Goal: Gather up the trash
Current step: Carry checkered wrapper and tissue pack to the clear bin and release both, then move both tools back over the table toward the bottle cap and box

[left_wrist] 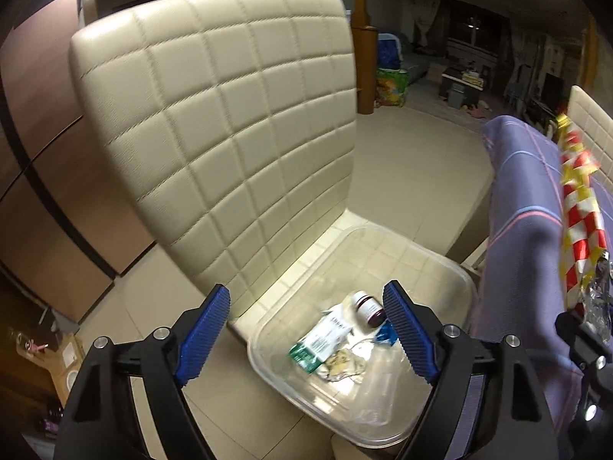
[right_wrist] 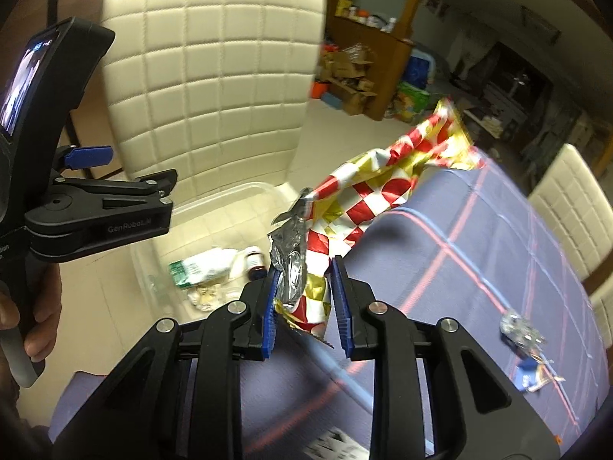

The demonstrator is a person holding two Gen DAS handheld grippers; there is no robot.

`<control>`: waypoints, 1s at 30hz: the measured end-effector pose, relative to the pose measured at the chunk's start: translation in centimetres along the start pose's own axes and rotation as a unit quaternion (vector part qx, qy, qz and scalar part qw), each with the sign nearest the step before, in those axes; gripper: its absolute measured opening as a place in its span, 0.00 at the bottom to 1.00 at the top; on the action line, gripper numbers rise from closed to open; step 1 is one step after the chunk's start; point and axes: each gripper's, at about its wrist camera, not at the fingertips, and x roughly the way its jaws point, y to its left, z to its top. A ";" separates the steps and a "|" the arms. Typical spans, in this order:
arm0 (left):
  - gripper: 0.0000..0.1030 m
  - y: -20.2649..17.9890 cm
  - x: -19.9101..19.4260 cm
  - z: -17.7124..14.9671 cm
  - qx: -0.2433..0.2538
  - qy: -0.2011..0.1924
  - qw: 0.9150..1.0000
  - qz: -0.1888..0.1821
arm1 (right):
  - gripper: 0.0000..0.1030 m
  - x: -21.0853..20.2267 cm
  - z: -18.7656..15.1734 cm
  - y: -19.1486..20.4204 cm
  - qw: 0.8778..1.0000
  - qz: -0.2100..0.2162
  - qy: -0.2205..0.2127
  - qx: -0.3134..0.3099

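Right tongs (right_wrist: 302, 299): blue pads closed most of the way onto the crumpled lower end of one red, white and gold foil wrapper (right_wrist: 383, 188), long axis running up and away to the right, above the edge of the purple-clothed table (right_wrist: 498, 268). Left tongs (left_wrist: 306, 329): spread wide, holding nothing, poised over the clear plastic bin (left_wrist: 440, 268) on the cream chair (left_wrist: 214, 115). Bin below and to the left of the held wrapper (left tongs nearer, yet right tongs carrying the load). Inside the bin: one green-and-white packet (left_wrist: 318, 341), one small dark bottle (left_wrist: 367, 308), one blue scrap (left_wrist: 385, 333), some crumpled pale pieces (count unclear). On the table, well apart: one silver foil wad (right_wrist: 519, 329), one blue scrap (right_wrist: 530, 377).
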 end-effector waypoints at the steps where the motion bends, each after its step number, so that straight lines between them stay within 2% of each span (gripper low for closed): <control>1: 0.78 0.3 0.1 -0.1 -0.001 0.002 1.000 0.003 | 0.44 0.2 0.1 0.2 1.000 -0.002 0.003 0.000; 2: 0.78 0.4 0.0 -0.2 -0.001 0.002 1.000 0.005 | 0.70 0.2 0.2 0.3 1.000 -0.010 -0.002 0.004; 3: 0.78 0.5 -0.1 -0.3 -0.002 0.003 1.000 0.006 | 0.79 -0.1 0.1 0.3 1.000 -0.017 -0.013 0.008; 9: 0.78 -0.6 -1.0 -0.4 0.006 0.000 1.000 -0.002 | 0.74 -1.3 -0.7 -0.7 0.999 -0.041 -0.023 0.009; 21: 0.78 -8.1 -5.0 -0.8 0.064 -0.022 0.997 -0.046 | 0.74 -5.4 -5.2 -7.0 0.994 -0.082 -0.028 0.070; 26: 0.78 -12.6 -7.1 -1.6 0.095 -0.026 0.992 -0.080 | 0.74 -7.7 -8.0 -10.7 0.988 -0.110 -0.034 0.101; 30: 0.78 -17.4 -8.9 -2.9 0.134 -0.030 0.984 -0.117 | 0.74 -8.9 -10.9 -14.4 0.981 -0.136 -0.024 0.135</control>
